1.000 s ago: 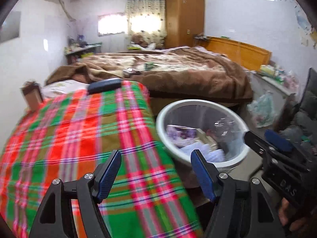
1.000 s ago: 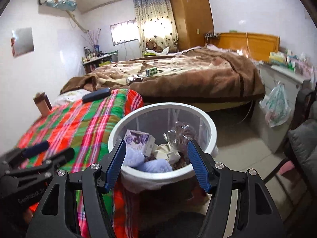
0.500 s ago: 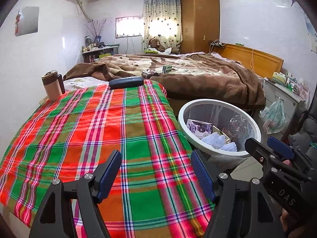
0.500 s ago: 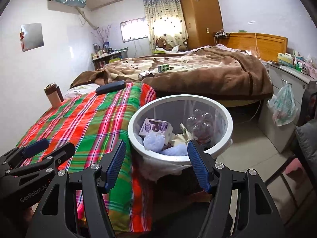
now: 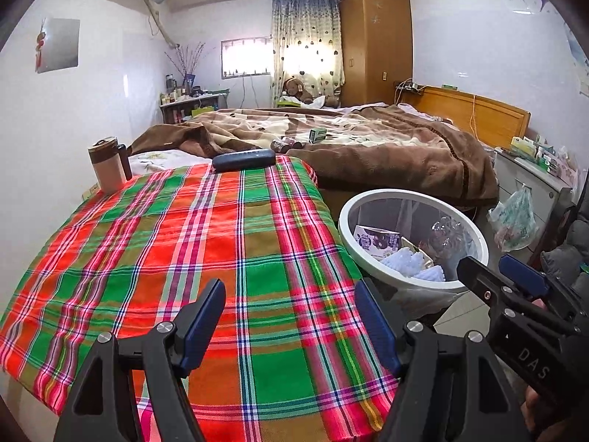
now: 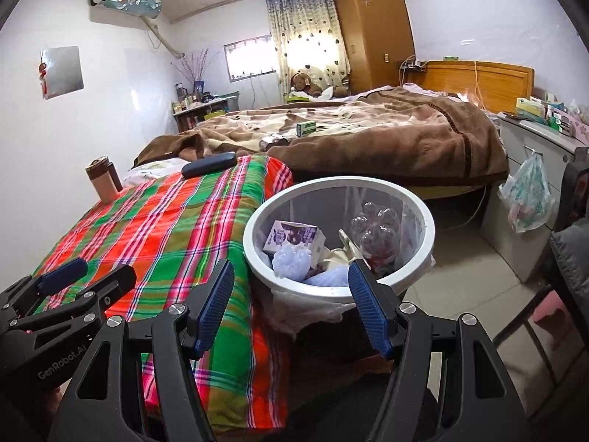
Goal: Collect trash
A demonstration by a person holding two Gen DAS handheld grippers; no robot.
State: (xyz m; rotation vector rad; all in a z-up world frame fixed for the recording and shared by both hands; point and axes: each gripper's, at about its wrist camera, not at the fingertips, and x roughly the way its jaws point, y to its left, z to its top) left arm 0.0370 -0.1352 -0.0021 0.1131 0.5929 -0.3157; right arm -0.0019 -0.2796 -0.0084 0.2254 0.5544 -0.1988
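Note:
A white round trash bin [image 5: 412, 194] [image 6: 338, 181] with a clear liner stands beside the plaid table. Inside lie a purple carton [image 6: 294, 237], a clear plastic bottle [image 6: 375, 228] and pale crumpled wads [image 6: 291, 263]. My left gripper [image 5: 291, 294] hovers open over the plaid cloth with nothing between its fingers. My right gripper [image 6: 292, 272] stands open just short of the bin's near rim, holding nothing. Each gripper also shows in the other's view: the right gripper [image 5: 486, 261] beside the bin, the left gripper [image 6: 106, 269] over the cloth.
On the red-green plaid table [image 5: 184, 239] stand a brown-lidded mug [image 5: 106, 165] and a dark case [image 5: 243, 159] at the far edge. Behind is a bed with a brown blanket [image 5: 386, 154], with a small green box [image 5: 317, 134] on it. A plastic bag [image 6: 526, 191] hangs on a cabinet at right.
The left gripper has drawn back over the table, so more plaid cloth shows and the bin sits further right. The right view shifted slightly. Both grippers stayed open.

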